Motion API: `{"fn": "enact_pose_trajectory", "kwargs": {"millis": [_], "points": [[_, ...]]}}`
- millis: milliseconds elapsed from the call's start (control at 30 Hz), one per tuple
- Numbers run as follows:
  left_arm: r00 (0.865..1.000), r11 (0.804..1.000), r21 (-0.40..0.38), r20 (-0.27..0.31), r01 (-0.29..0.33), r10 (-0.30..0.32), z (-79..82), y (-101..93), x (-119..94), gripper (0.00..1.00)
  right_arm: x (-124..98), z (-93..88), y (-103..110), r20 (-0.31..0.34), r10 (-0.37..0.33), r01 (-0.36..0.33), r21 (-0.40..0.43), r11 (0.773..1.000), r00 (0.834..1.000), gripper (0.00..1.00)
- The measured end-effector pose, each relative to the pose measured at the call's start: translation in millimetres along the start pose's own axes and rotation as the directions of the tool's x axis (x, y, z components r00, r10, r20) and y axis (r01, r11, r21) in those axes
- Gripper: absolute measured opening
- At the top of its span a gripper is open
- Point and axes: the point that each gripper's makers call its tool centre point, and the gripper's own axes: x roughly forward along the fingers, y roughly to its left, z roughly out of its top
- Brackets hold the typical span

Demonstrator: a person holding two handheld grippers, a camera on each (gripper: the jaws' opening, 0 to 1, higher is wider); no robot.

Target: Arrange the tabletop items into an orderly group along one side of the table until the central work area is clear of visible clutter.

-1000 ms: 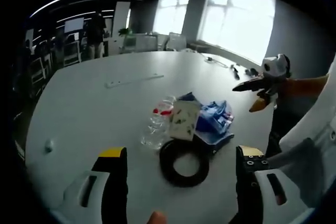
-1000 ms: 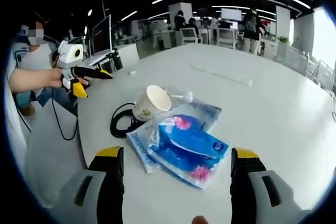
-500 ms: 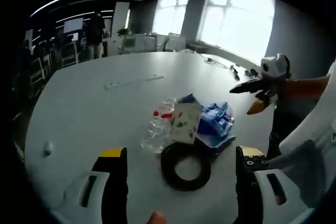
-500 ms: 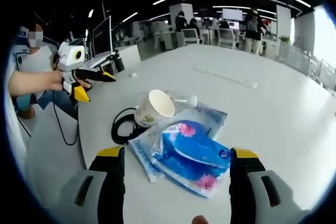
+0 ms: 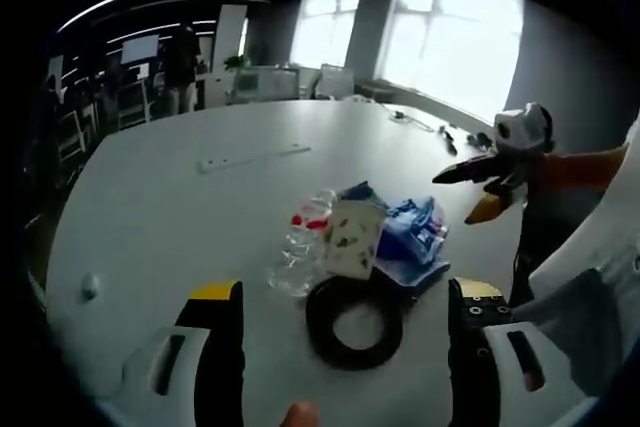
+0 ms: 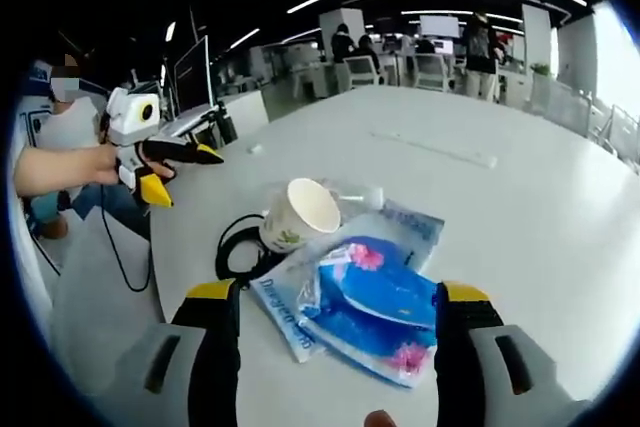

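Near the table (image 5: 150, 217) edge, the clutter is being closed on from opposite sides: left gripper (image 5: 335, 347), jaws spread and unladen, toward the black cable coil (image 5: 354, 319) at twelve o'clock, right gripper (image 6: 335, 347), likewise parted, toward the blue tissue pack (image 6: 375, 292) beside the paper cup (image 6: 300, 215).

print on the blue packet (image 6: 375, 297) (too blurred to read); no other text legible.

White table (image 5: 150, 207) with bottle (image 5: 300, 242), cup (image 6: 298, 215), cable coil (image 5: 355, 319), blue packets (image 6: 372, 292).
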Motion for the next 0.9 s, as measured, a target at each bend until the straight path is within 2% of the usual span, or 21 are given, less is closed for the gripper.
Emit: {"fn": "enact_pose_trajectory", "kwargs": {"millis": [267, 633, 800, 900], "points": [[1.000, 1.000, 0.013, 0.012, 0.005, -0.005, 3.3, -2.2, 12, 0.80, 11, 10.3, 12, 0.023, 0.022, -0.023, 0.039, 0.999, 0.999, 0.76], [1.000, 0.999, 0.045, -0.011, 0.030, -0.029, 2.1, -10.1, 25, 0.79, 28, 29.2, 32, 0.047, 0.067, -0.070, 0.069, 0.995, 0.997, 0.74], [0.999, 0.997, 0.066, -0.016, 0.028, -0.027, 3.7, -10.8, 31, 0.78, 36, 35.5, 38, 0.074, 0.089, -0.099, 0.154, 0.983, 0.993, 0.72], [0.999, 0.997, 0.075, -0.025, 0.026, -0.024, 3.5, -12.4, 34, 0.77, 38, 38.9, 36, 0.091, 0.071, -0.087, 0.182, 0.979, 0.993, 0.72]]}}
